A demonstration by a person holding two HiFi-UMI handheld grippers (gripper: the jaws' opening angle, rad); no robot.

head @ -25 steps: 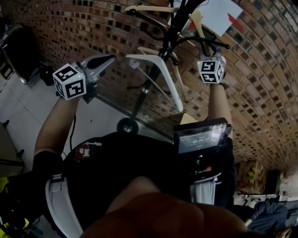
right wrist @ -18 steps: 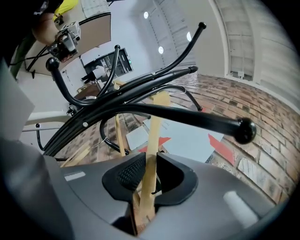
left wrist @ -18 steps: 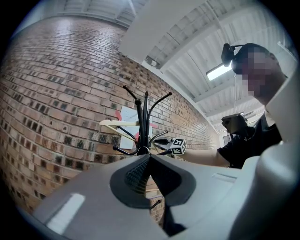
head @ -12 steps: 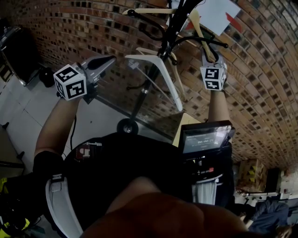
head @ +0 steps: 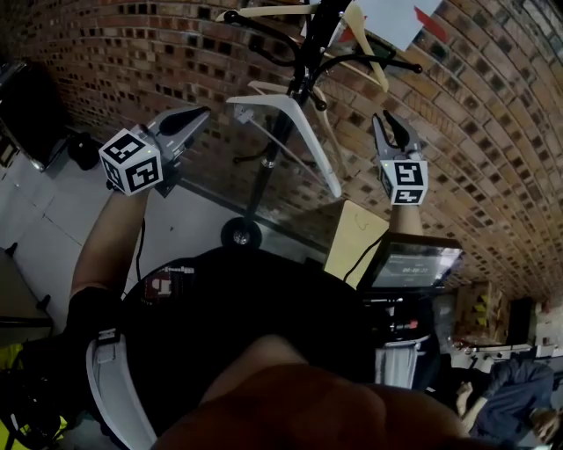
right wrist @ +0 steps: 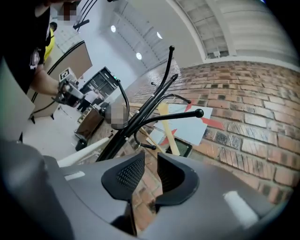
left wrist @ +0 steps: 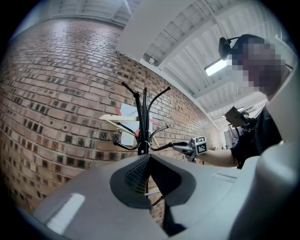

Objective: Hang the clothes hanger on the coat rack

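Head view: the wooden hanger (head: 359,31) hangs on the coat rack (head: 303,66) at top centre, with a white hanger (head: 295,114) below it. The brick wall (head: 493,132) stands behind.

Left gripper view: the left gripper (left wrist: 146,157) has its jaws closed on nothing, and the rack stands straight ahead.

Right gripper view: the right gripper (right wrist: 151,161) has its jaws slightly apart and empty, having just been closing. Rack arms cross ahead of it.

Against the earlier frame, the right gripper has withdrawn from the hanger toward the lower right.

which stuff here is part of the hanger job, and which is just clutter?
Job:
- coat rack
- white hanger, low by its pole
- wooden hangers, up among its top hooks

Lying about:
- paper sheet on the brick wall
- lit screen
- pale board beside it
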